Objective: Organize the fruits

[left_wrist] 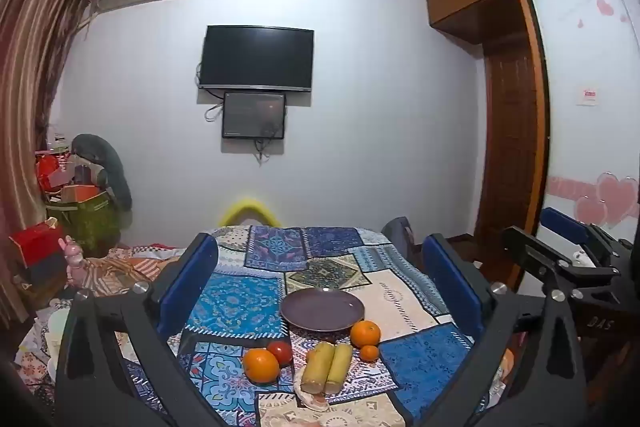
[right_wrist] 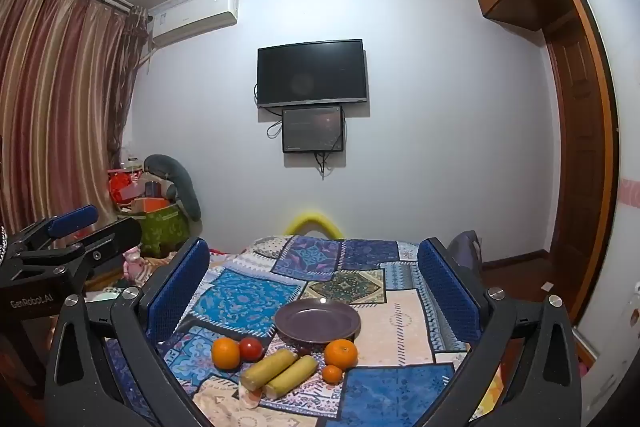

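An empty dark purple plate (left_wrist: 322, 309) (right_wrist: 317, 320) sits mid-table on a patchwork cloth. In front of it lie an orange (left_wrist: 261, 365) (right_wrist: 226, 353) touching a red tomato (left_wrist: 280, 351) (right_wrist: 251, 348), two yellow corn pieces (left_wrist: 326, 367) (right_wrist: 279, 371) side by side, a second orange (left_wrist: 365, 333) (right_wrist: 340, 353) and a small tangerine (left_wrist: 369, 353) (right_wrist: 332, 373). My left gripper (left_wrist: 320, 287) is open, held back from the fruit with nothing between its blue pads. My right gripper (right_wrist: 312, 291) is likewise open and holds nothing. Each gripper shows at the edge of the other's view.
The patchwork cloth (left_wrist: 424, 351) covers the table up to a yellow chair back (left_wrist: 249, 211) at the far end. Boxes and a grey plush (left_wrist: 104, 171) are stacked at the left by striped curtains. A wooden wardrobe and door (left_wrist: 512, 131) stand on the right.
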{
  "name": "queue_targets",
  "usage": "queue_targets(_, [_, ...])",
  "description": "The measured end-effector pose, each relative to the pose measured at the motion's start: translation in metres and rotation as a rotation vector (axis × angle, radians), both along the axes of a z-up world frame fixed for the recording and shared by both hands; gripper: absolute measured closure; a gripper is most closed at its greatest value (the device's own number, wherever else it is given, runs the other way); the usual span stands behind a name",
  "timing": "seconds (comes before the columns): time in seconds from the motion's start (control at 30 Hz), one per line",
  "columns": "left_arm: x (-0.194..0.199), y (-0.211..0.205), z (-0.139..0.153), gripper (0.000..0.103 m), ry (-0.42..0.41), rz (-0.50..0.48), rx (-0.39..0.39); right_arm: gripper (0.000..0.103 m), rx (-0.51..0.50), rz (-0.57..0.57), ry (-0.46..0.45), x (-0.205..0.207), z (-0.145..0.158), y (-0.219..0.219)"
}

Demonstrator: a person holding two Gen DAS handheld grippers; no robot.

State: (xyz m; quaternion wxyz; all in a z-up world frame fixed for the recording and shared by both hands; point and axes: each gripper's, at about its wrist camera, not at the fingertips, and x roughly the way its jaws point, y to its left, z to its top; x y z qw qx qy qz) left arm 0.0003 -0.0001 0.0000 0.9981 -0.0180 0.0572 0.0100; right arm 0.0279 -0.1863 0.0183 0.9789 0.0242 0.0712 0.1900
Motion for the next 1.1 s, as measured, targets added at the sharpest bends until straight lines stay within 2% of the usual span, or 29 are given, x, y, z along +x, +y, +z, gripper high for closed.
queue_targets(0.4, [-0.005, -0.001, 0.006, 0.0, 0.0, -0.001, 0.0, 0.0, 0.002, 0.0, -0.01, -0.007, 0.003, 0.004])
queue_targets(0.5, [-0.002, -0.003, -0.002, 0.0, -0.008, 0.003, 0.002, 0.0, 0.009, 0.001, -0.013, -0.006, 0.004, 0.0])
queue_targets(1.1, [-0.002, -0.006, -0.004, 0.0, -0.006, 0.009, -0.001, 0.0, 0.016, -0.001, -0.015, -0.007, 0.0, -0.002])
